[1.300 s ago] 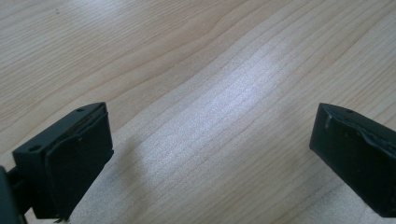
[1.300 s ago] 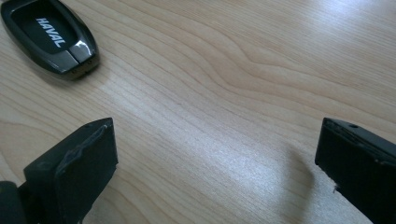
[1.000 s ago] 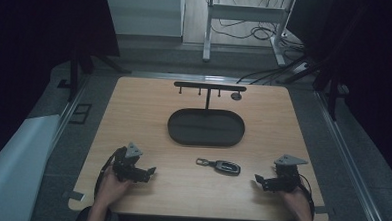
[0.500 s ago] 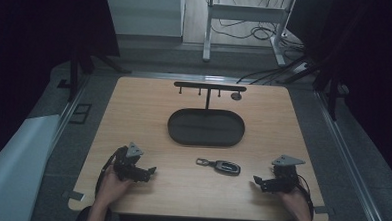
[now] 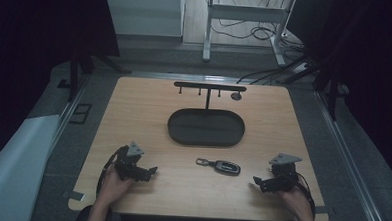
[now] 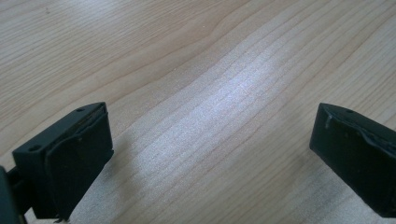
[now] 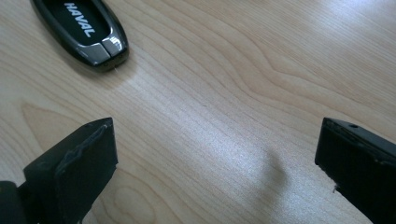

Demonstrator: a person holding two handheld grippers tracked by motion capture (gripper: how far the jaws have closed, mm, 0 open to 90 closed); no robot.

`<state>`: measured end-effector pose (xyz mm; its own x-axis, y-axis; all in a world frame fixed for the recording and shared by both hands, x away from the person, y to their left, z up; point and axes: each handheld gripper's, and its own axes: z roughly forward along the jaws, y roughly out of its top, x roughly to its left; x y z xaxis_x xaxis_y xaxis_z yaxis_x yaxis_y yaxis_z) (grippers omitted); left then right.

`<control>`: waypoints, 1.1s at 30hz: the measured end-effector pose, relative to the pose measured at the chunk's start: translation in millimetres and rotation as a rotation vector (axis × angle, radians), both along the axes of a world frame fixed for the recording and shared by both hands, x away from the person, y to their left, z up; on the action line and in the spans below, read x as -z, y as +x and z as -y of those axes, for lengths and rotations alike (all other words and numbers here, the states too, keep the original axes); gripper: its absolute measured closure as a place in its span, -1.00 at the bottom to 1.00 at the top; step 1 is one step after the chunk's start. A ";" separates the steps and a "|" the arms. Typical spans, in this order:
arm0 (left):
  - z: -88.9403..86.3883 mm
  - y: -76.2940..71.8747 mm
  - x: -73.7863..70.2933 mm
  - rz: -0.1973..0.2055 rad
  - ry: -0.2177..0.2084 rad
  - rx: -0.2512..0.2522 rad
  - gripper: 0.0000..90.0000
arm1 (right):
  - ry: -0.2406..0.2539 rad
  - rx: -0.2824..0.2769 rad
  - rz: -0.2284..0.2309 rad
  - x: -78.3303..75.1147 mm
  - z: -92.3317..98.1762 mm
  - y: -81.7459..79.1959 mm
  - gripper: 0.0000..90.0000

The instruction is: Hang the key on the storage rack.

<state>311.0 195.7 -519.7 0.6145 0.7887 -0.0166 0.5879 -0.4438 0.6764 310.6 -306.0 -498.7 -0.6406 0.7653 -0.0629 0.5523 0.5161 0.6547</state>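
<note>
**Item: car key fob (image 5: 222,166), black, with a small ring at one end.** Lies flat on the table, between the two tongs and somewhat nearer the right gripper (image 5: 259,183). In the right gripper view the fob (image 7: 83,29) sits ahead of the jaws and off to their left, well clear of both; white lettering and a silver end cap are legible.

**Tongs.** Right gripper: jaws spread wide, nothing between them but bare wood; hovers low over the near right part of the table, nose turned toward the fob. Left gripper (image 5: 150,171): jaws likewise wide apart and empty (image 6: 212,154), low over the near left part, well apart from the fob.

**Progress, as judged.** Nothing appears done yet. The fob is untouched and on the table. Beyond both tongs stands a black oval tray (image 5: 206,128), empty, with a hook rail (image 5: 209,86) on a post rising behind it; one small round tag hangs near the rail's right end. The fob likely belongs in the tray or on a hook; which one cannot be told. Left to do: close in, grip, lift, carry and place, so the whole job.

**Surface.** Light wood-grain table (image 5: 133,118), matt with soft sheen, rounded corners, otherwise uncluttered.

**Room.** Dim. Dark curtains to either side, beyond the outer flank of each gripper. Grey floor around the table, a pale sheet (image 5: 11,167) outside the left gripper, a metal frame and loose cables (image 5: 257,33) on the floor far beyond the tray.
</note>
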 end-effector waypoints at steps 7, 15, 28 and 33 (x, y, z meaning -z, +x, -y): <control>1.9 0.7 1.7 -0.006 0.012 0.015 -1.00 | -0.029 -0.031 -0.011 -7.7 -2.6 3.1 -1.00; 2.1 1.2 2.7 -0.010 0.012 0.021 -1.00 | -0.049 -0.057 -0.047 -18.3 -7.9 9.2 -1.00; 1.7 2.1 3.1 -0.027 0.005 0.017 -1.00 | -0.119 -0.098 -0.141 -31.0 -22.9 21.9 -1.00; 2.0 2.2 3.0 -0.028 0.005 0.012 -1.00 | -0.165 -0.117 -0.174 -33.1 -32.1 27.6 -1.00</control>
<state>313.2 193.7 -522.8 0.6236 0.7812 -0.0301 0.6013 -0.4546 0.6571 338.2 -274.0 -465.6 -0.7363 0.6738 -0.0615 0.5795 0.6750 0.4567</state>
